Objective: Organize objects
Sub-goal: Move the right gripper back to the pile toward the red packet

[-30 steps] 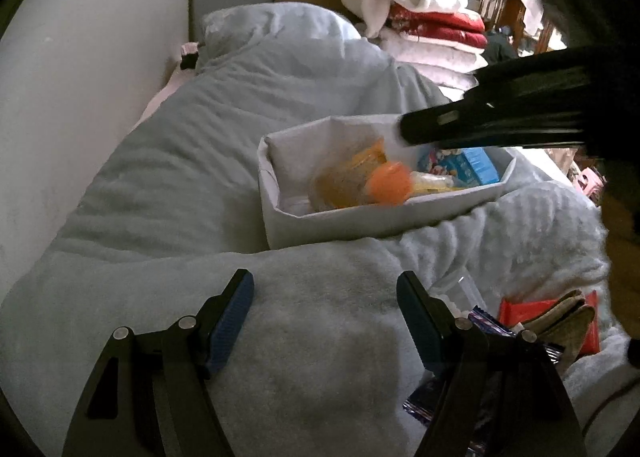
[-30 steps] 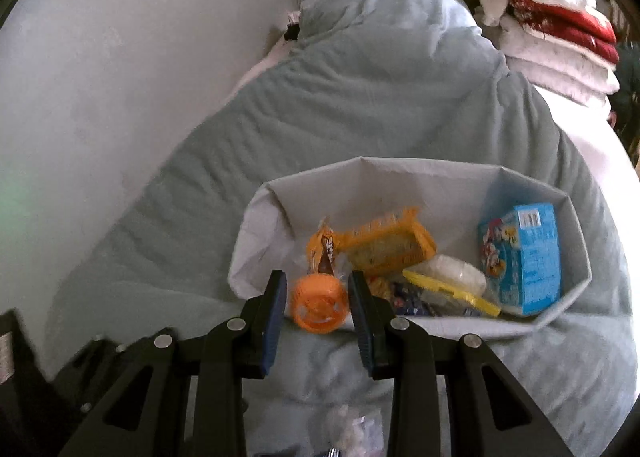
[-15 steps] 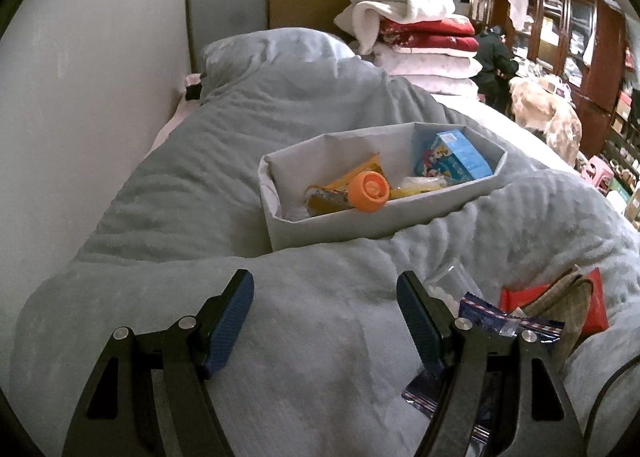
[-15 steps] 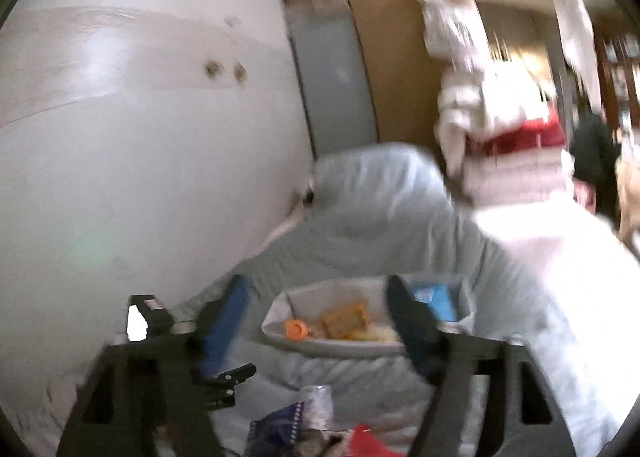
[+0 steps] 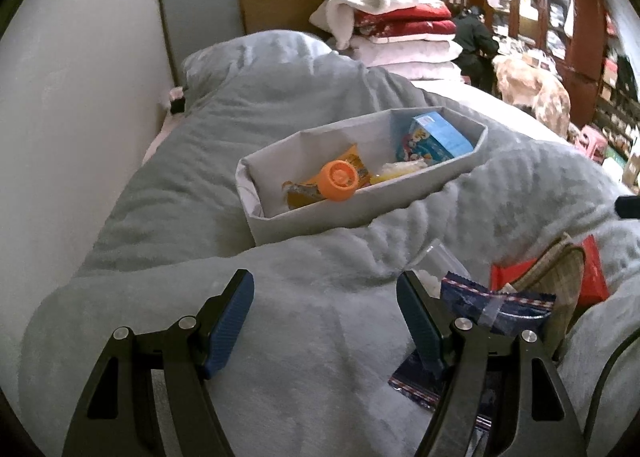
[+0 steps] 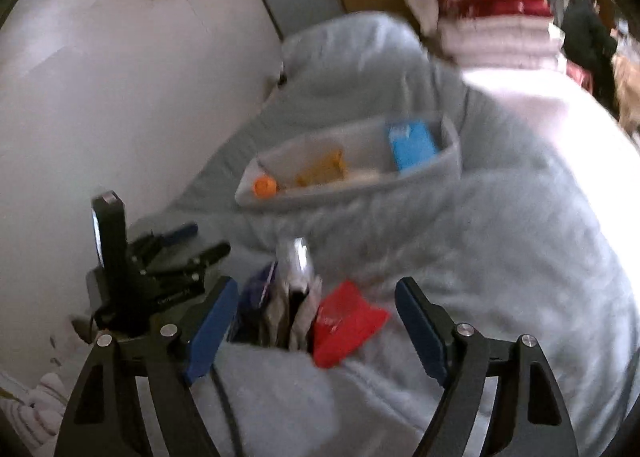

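A grey fabric bin (image 5: 340,213) sits on the grey blanket. It holds an orange round toy (image 5: 339,181), yellow packets (image 5: 400,169) and a blue box (image 5: 434,139). My left gripper (image 5: 324,277) hovers open over bare blanket in front of the bin, holding nothing. Beside its right finger lie a dark blue packet (image 5: 496,305), a woven pouch (image 5: 560,273) and a red packet (image 5: 592,277). My right gripper (image 6: 316,289) is wide and empty, its jaws closing slightly above the red packet (image 6: 344,321) and dark blue packet (image 6: 264,281). The bin (image 6: 360,193) lies farther off.
A white wall (image 5: 60,97) runs along the left of the bed. Folded white and red bedding (image 5: 392,25) is stacked behind the pillow. A person in dark clothes (image 5: 474,41) stands by wooden cabinets at the far right. The left gripper (image 6: 160,269) shows at the right wrist view's left.
My right gripper let go of the orange toy, which now lies in the bin. It opened wide and drew back to above the packets. My left gripper shifted slightly.
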Tool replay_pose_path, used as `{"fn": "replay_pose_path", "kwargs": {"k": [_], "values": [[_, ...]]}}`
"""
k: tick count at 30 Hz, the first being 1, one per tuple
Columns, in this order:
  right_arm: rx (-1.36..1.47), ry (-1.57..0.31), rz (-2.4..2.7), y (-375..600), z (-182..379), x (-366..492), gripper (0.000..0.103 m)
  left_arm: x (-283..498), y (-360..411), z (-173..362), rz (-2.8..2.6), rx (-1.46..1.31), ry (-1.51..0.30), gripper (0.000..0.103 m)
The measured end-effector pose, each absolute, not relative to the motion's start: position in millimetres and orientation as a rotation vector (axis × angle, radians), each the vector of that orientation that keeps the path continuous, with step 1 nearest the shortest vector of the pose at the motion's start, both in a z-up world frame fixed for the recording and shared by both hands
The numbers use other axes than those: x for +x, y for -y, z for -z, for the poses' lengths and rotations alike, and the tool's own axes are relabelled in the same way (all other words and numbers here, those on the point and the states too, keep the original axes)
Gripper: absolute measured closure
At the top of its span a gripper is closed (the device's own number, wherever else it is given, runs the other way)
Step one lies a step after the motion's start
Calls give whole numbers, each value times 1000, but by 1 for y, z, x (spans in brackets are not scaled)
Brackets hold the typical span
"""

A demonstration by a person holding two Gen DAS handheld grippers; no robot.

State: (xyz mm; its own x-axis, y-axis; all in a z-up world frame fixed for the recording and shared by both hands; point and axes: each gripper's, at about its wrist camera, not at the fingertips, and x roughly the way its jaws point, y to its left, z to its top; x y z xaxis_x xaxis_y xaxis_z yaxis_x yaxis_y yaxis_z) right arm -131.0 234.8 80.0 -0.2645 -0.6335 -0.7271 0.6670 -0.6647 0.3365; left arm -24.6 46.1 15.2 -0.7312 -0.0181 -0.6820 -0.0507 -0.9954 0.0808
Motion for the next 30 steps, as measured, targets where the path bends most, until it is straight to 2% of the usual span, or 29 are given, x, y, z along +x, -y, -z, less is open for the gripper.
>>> {"fn": "replay_pose_path", "kwargs": {"k": [7, 16, 30], "values": [[1298, -40, 1898, -228, -34, -135, 26, -27, -58, -10, -2889, -1177, -263, 30], [1437, 227, 1792, -253, -14, -164, 28, -29, -61, -6, -2874, -1198, -294, 30], [1473, 177, 1772, -248, -16, -166, 26, -30, -65, -4, -2864, -1215, -310, 29]]}}
